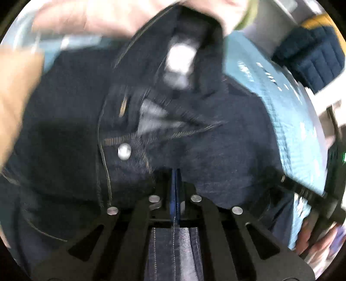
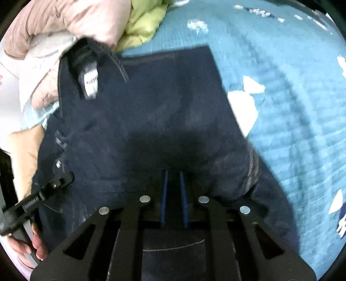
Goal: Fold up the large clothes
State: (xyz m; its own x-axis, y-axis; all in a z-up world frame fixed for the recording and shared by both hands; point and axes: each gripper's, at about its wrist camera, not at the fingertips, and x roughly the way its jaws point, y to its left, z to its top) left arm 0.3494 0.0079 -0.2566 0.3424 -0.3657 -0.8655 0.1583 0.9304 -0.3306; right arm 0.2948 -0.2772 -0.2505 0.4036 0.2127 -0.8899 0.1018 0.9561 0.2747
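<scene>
Garment: dark denim jeans (image 2: 164,112), spread over a blue patterned bedspread (image 2: 292,97), waist end toward both cameras
Left claw (image 1: 175,173): pads pressed together on a fold of the jeans at the waistband, just right of the fly; denim passes between the pads and under the claw body
Right claw (image 2: 173,175): jaws narrow with a small gap, clamped on dark denim that fills the gap; a pocket seam shows beneath the claw body
Fly area: metal button (image 1: 124,151) sits left of the left claw, with the open fly and tan stitching above it
Label: white tag (image 2: 92,83) on the upturned inner waistband, upper left in the right wrist view
Far edge: straight edge of the jeans lies flat on the bedspread, well apart from both claws
Other claw in view: left claw seen from the right wrist view at lower left, resting on the denim, with a hand (image 2: 32,246) behind it
Surroundings: pink quilted garment (image 2: 71,17) and yellow-green fabric (image 2: 144,23) lie beyond the jeans; navy and yellow quilted item (image 1: 313,49) lies at upper right of the left wrist view
Image quality: left wrist view is motion-blurred
</scene>
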